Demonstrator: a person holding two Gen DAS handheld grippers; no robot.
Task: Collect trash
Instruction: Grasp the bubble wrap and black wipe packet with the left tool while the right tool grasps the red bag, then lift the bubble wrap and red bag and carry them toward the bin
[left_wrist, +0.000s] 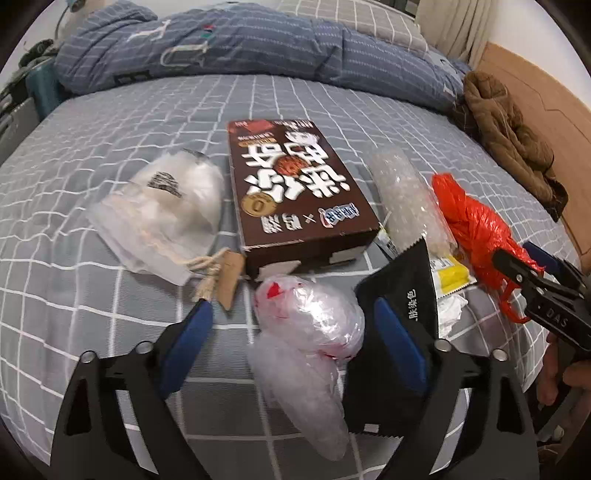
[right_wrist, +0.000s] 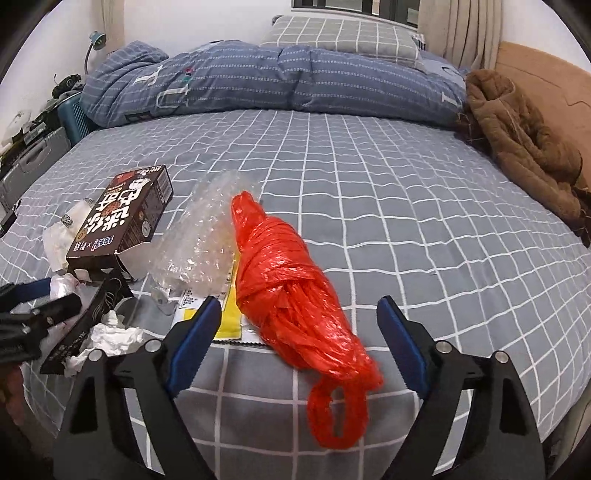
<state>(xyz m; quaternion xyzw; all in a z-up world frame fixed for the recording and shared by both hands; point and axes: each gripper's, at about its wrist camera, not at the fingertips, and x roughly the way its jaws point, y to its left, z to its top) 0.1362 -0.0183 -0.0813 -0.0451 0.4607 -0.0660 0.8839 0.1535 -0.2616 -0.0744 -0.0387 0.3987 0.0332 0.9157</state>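
Trash lies on a grey checked bed. My left gripper (left_wrist: 293, 314) is open around a crumpled clear plastic bag with red marks (left_wrist: 310, 332); a black sachet (left_wrist: 402, 291) lies by its right finger. A brown snack box (left_wrist: 291, 188) lies just beyond. My right gripper (right_wrist: 297, 314) is open around a knotted red plastic bag (right_wrist: 291, 291), which also shows in the left wrist view (left_wrist: 476, 221). The right gripper shows in the left wrist view (left_wrist: 528, 273) at the red bag.
A white drawstring pouch (left_wrist: 162, 210), bubble wrap (right_wrist: 199, 236), a yellow wrapper (right_wrist: 229, 317) and white tissue (right_wrist: 110, 339) lie around. A blue duvet (right_wrist: 277, 77) lies at the far end, a brown jacket (right_wrist: 524, 147) at the right edge.
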